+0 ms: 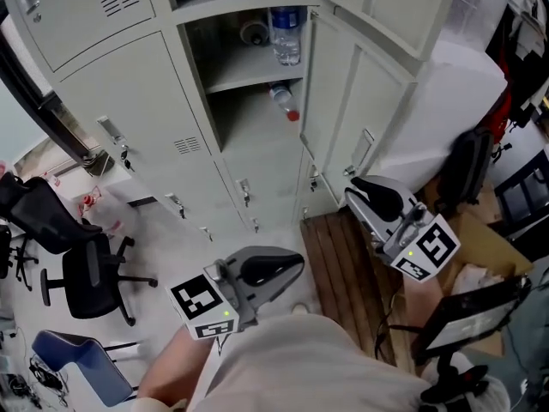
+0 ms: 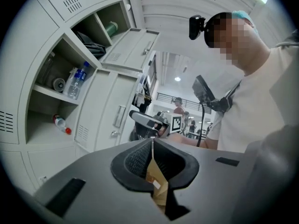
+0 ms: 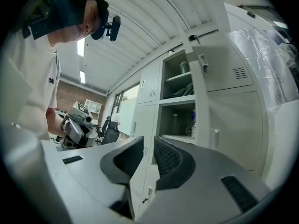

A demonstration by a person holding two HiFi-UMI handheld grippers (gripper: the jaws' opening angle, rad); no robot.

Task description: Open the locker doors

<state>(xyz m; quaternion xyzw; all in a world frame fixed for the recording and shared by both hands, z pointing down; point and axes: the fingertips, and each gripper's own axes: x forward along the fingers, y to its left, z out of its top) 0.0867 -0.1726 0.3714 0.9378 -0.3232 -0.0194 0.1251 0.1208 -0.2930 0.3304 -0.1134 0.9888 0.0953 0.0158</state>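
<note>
A bank of grey lockers (image 1: 129,101) fills the head view. In its middle column two compartments (image 1: 253,67) stand open. One water bottle (image 1: 286,33) stands upright in the upper one and another (image 1: 285,101) lies in the lower one. Their doors (image 1: 356,93) are swung out to the right. The small lower doors (image 1: 244,191) are closed. My left gripper (image 1: 296,262) hangs in front of the lower lockers, shut and holding nothing (image 2: 152,141). My right gripper (image 1: 355,185) is near the open door's handle (image 1: 364,148), its jaws slightly open with nothing between them (image 3: 149,146).
Black office chairs (image 1: 86,273) stand at the left and a blue one (image 1: 73,359) nearer. A wooden pallet (image 1: 343,273) lies below the right gripper. A black bag (image 1: 467,170), cardboard (image 1: 480,247) and a dark screen (image 1: 467,316) crowd the right side.
</note>
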